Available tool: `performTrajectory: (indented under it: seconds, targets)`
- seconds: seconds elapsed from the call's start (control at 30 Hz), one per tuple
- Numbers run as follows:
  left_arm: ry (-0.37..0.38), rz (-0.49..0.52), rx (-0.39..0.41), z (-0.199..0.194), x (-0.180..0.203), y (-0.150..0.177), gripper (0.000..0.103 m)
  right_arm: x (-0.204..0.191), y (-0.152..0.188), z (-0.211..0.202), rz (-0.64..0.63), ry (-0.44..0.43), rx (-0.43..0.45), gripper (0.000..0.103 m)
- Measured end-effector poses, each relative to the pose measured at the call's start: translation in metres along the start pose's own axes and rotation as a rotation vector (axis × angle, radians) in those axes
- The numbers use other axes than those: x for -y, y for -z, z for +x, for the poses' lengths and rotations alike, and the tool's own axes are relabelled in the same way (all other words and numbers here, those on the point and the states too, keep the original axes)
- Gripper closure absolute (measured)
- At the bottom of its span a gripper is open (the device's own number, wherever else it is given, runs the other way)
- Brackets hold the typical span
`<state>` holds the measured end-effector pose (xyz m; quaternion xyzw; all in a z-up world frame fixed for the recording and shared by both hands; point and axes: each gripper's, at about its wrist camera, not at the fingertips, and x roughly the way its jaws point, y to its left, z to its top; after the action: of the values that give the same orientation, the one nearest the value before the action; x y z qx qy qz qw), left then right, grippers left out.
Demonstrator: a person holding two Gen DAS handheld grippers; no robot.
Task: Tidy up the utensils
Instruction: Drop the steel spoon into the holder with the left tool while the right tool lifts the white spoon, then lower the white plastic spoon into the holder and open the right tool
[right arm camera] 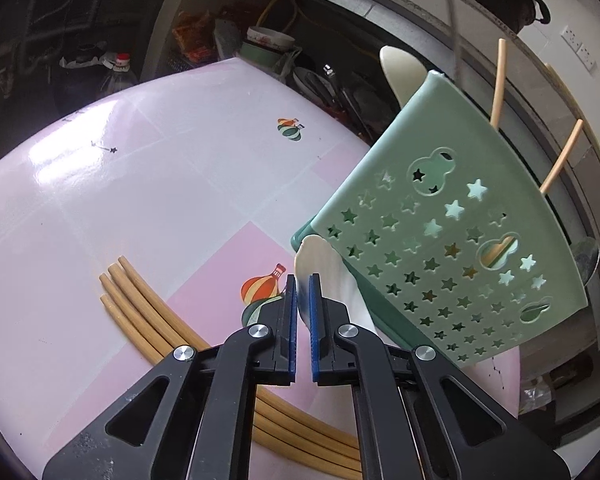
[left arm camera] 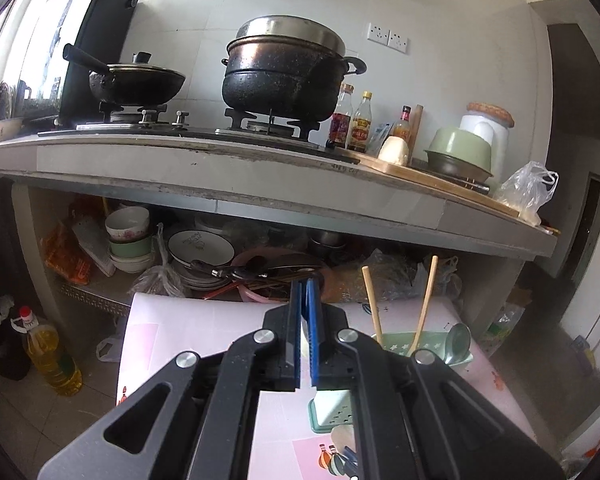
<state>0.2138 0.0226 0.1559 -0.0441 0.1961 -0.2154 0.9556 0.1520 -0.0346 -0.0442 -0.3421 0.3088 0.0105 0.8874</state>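
Note:
In the right wrist view, my right gripper (right arm camera: pixel 303 278) is shut on the edge of a white spoon (right arm camera: pixel 320 260) that lies against the foot of the green star-holed utensil holder (right arm camera: pixel 440 240). The holder carries two chopsticks (right arm camera: pixel 498 80), a cream spoon (right arm camera: pixel 400 68) and a metal spoon (right arm camera: pixel 586 260). Several loose chopsticks (right arm camera: pixel 140 304) lie on the pink table (right arm camera: pixel 140 180), left of the gripper. In the left wrist view, my left gripper (left arm camera: pixel 305 280) is shut with nothing in it, raised above the table (left arm camera: pixel 204 328), left of the holder (left arm camera: pixel 396 340) and its metal spoon (left arm camera: pixel 458 340).
Beyond the table runs a kitchen counter (left arm camera: pixel 220 168) with a wok (left arm camera: pixel 136 84), a large black pot (left arm camera: pixel 284 76) and bottles (left arm camera: pixel 352 124). The shelf beneath holds stacked bowls (left arm camera: pixel 128 240) and plates (left arm camera: pixel 200 248). An oil bottle (left arm camera: pixel 52 356) stands on the floor at left.

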Motion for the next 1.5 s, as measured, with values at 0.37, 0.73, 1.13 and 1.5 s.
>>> performTrajectory:
  seconds: [0.37,0.73,1.13,1.5]
  targets:
    - [-0.093,0.199,-0.022,0.03,0.039,0.004,0.101,0.057,0.005,-0.051,0.16,-0.048,0.114,0.102]
    - [-0.139,0.341,-0.13,0.073,0.07,0.026,0.101,0.128,0.03,-0.106,0.362,-0.079,0.191,0.102]
    - [-0.126,0.325,-0.241,0.103,0.08,0.044,0.101,0.227,0.048,-0.154,0.655,-0.166,0.332,0.102]
    - [-0.049,0.108,-0.259,0.105,0.054,0.039,0.081,0.292,0.033,-0.17,0.786,-0.324,0.512,0.102]
